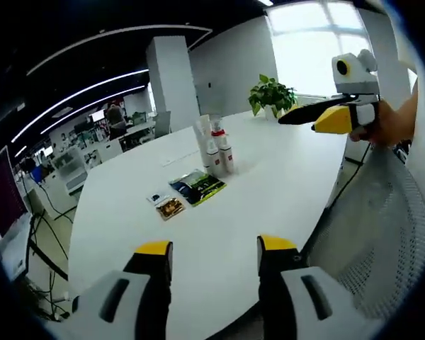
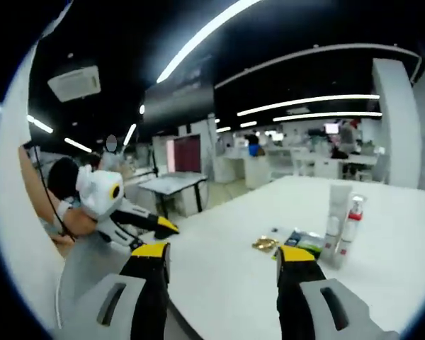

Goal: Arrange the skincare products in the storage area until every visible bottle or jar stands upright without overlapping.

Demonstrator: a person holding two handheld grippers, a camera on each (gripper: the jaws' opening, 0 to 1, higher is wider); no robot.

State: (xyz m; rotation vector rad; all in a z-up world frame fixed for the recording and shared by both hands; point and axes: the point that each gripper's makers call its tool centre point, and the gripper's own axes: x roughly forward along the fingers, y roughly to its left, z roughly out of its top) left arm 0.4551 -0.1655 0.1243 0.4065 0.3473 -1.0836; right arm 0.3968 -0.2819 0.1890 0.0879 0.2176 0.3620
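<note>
Upright, about three bottles (image 1: 217, 150) clustered; three flat packets (image 1: 197, 187) on white table (image 1: 269, 205).

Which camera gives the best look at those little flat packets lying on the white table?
The left gripper view: the flat packets lie near mid-picture, seen from above, beside the upright bottles. In the right gripper view they are small, low and partly behind that gripper's jaw.

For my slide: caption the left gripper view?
Open left gripper faces upright skincare bottles and sachets on a white table.
</note>
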